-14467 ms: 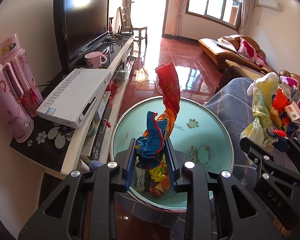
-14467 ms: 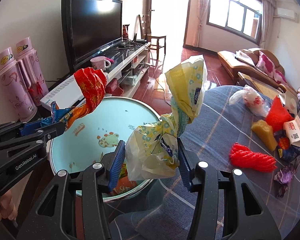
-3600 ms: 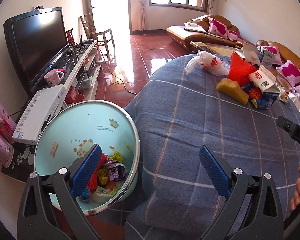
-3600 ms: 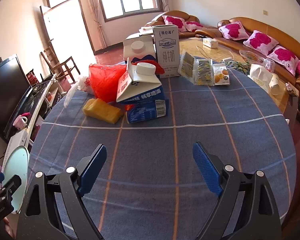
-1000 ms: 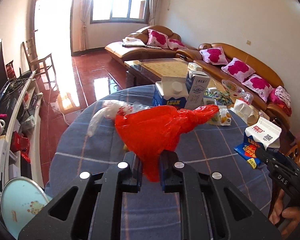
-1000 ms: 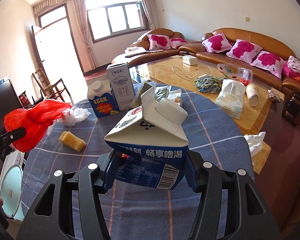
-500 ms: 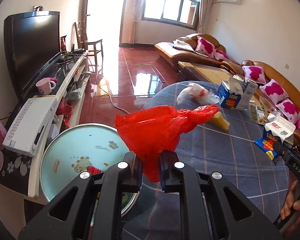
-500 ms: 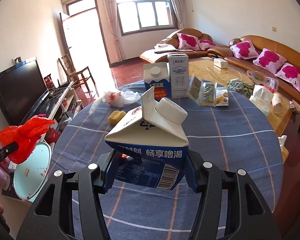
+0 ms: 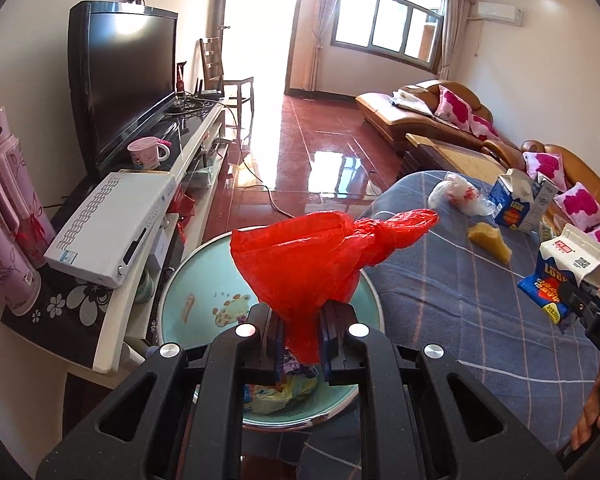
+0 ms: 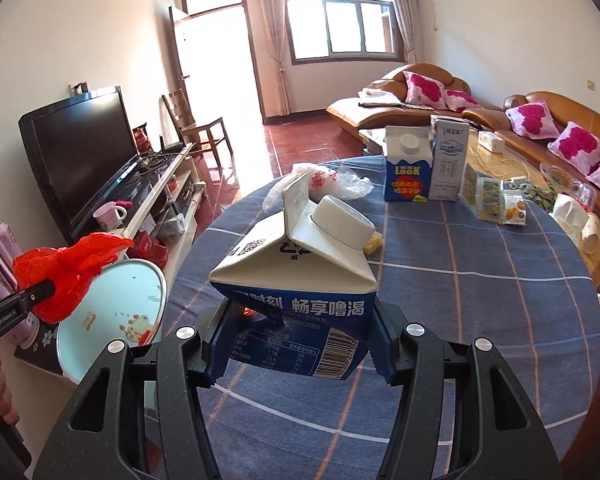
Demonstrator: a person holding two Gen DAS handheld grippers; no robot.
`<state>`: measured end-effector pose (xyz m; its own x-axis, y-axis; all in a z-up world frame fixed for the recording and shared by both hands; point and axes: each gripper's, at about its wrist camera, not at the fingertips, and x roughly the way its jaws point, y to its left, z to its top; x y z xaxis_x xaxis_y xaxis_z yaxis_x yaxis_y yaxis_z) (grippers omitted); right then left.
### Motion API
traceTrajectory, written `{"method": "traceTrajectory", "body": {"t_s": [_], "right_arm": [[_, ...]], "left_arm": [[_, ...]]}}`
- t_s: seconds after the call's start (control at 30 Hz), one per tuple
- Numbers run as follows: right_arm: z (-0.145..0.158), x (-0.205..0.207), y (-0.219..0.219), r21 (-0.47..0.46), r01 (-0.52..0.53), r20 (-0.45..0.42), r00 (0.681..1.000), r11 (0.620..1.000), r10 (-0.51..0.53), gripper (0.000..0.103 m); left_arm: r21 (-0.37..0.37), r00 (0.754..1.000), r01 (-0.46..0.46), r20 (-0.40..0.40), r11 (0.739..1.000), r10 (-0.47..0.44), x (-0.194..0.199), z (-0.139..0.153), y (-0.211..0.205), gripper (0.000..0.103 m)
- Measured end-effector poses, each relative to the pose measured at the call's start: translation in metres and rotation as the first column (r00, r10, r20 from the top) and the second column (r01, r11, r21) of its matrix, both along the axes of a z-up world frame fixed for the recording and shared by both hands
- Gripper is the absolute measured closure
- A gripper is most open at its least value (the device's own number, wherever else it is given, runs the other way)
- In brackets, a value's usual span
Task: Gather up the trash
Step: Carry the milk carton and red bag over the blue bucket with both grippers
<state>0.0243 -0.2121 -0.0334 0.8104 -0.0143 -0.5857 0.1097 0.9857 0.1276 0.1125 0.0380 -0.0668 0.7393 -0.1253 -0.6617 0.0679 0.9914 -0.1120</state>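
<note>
- Red plastic bag [image 9: 308, 264]: thin, crinkled film, slightly translucent, glossy where lit.
- Milk carton [image 10: 296, 280]: coated paperboard with a faint sheen, smooth white plastic screw cap, creased at the gable.
- Trash bin [image 9: 172, 304]: smooth pale-blue inner wall, shiny metal rim.
- Left gripper [image 9: 300, 338]: matt black plastic with bright metal screw heads; blue ribbed pads.
- Right gripper [image 10: 298, 338]: same matt black plastic, blue ridged pads.
- Surface [image 10: 480, 300]: covered in matt woven blue cloth with pale check lines.
- Floor [image 9: 320, 152]: glossy red-brown tiles, mirror-like under sunlight.
- Sofa [image 10: 540, 104]: smooth tan leather look, sheeny.
- Television [image 9: 124, 80]: glossy black screen.
</note>
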Motion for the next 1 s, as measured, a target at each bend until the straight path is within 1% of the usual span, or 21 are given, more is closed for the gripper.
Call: {"method": "traceTrajectory", "body": {"t_s": [0.47, 1.0], "right_arm": [[-0.001, 0.027, 0.068, -0.02, -0.151, -0.014, 0.988, 0.988, 0.151, 0.046], [-0.001, 0.047, 0.114, -0.019, -0.261, -0.021, 0.965, 0.965, 0.26, 0.046]], "left_arm": [[0.004, 0.997, -0.072, -0.039, 0.997, 0.072, 0.006, -0.015, 0.031, 0.09], [0.006, 0.99, -0.109, -0.09, 0.994, 0.109, 0.015, -0.028, 0.041, 0.09]]}}
